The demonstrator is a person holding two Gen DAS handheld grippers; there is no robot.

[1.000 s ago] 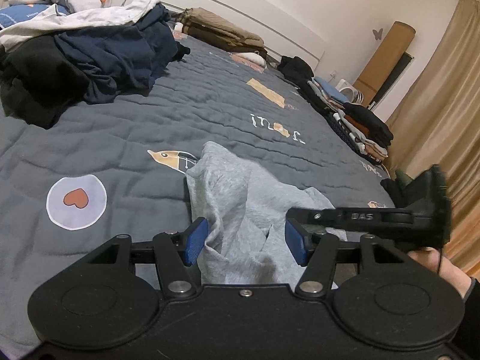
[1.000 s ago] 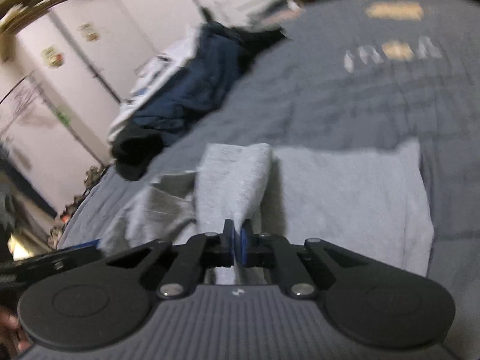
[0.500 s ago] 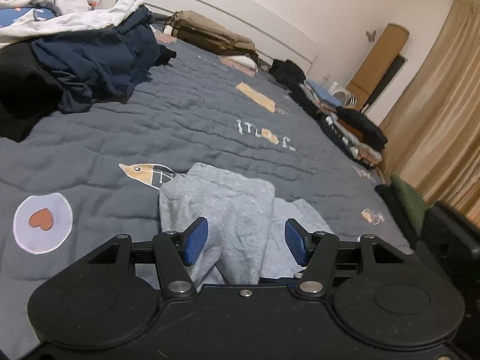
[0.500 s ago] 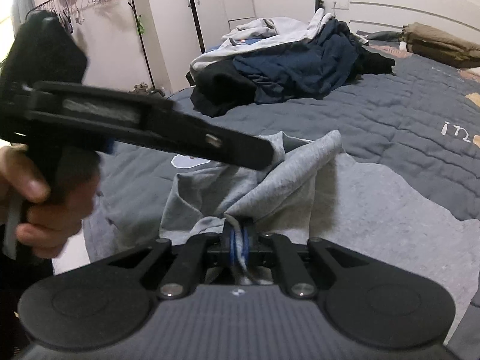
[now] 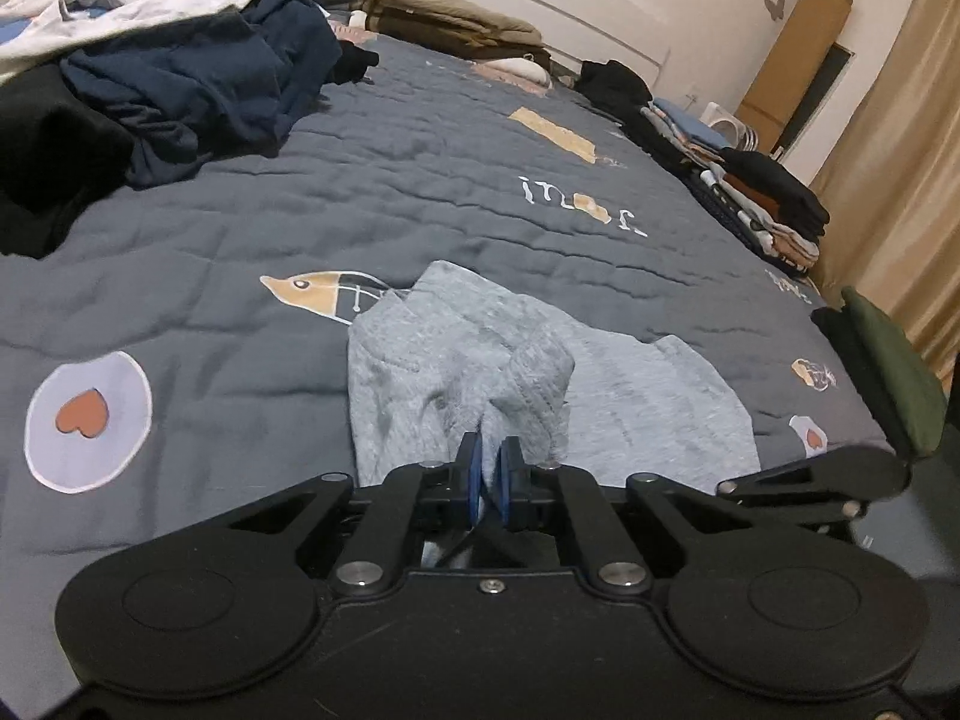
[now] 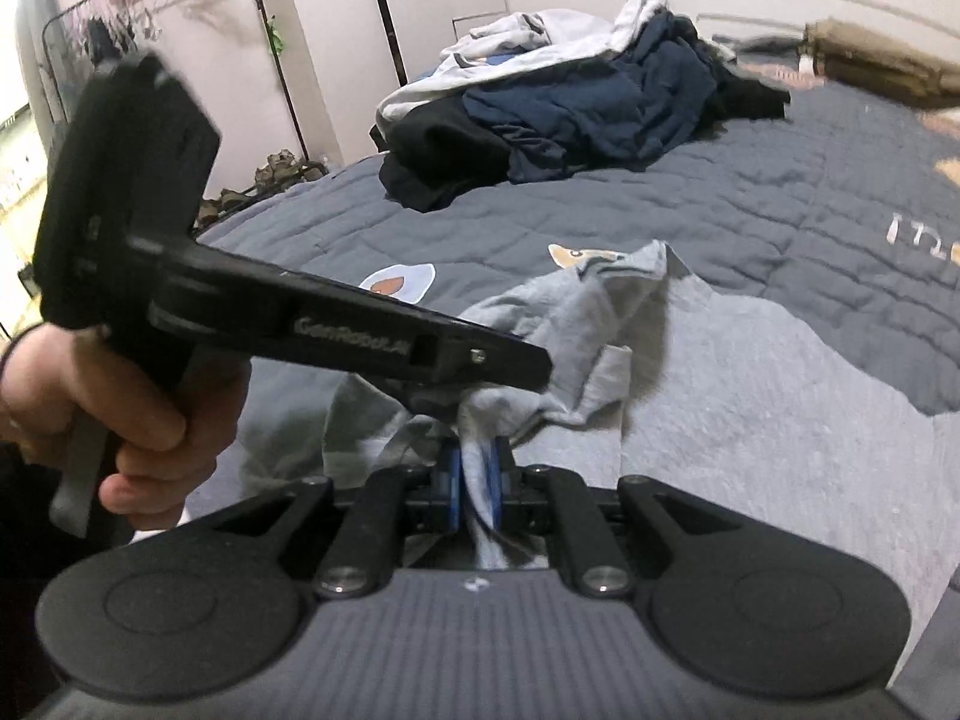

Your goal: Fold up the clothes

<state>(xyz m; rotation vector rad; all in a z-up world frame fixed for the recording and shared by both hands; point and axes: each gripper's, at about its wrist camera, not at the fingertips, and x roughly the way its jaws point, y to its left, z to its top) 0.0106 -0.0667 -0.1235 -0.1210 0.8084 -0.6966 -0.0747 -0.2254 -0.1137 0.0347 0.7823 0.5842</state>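
A light grey garment (image 5: 456,360) lies partly bunched on the dark grey quilted bed (image 5: 420,180), near the front edge. My left gripper (image 5: 489,480) is shut on a fold of the grey garment close to the camera. My right gripper (image 6: 474,486) is shut on another fold of the same garment (image 6: 750,420). In the right wrist view the left gripper's body (image 6: 336,336) crosses the frame just above the right gripper, held by a hand (image 6: 138,420). Both grip points sit close together.
A heap of unfolded dark blue, black and white clothes (image 5: 168,72) lies at the bed's far left. Folded stacks (image 5: 750,186) line the right edge, with a dark green item (image 5: 888,372) nearer. A tan folded pile (image 5: 450,18) sits by the headboard. A clothes rack (image 6: 156,6) stands beside the bed.
My left gripper was open around the grey fabric and has now closed on it. The right gripper stays shut on its fold, and the two grippers have come close together.
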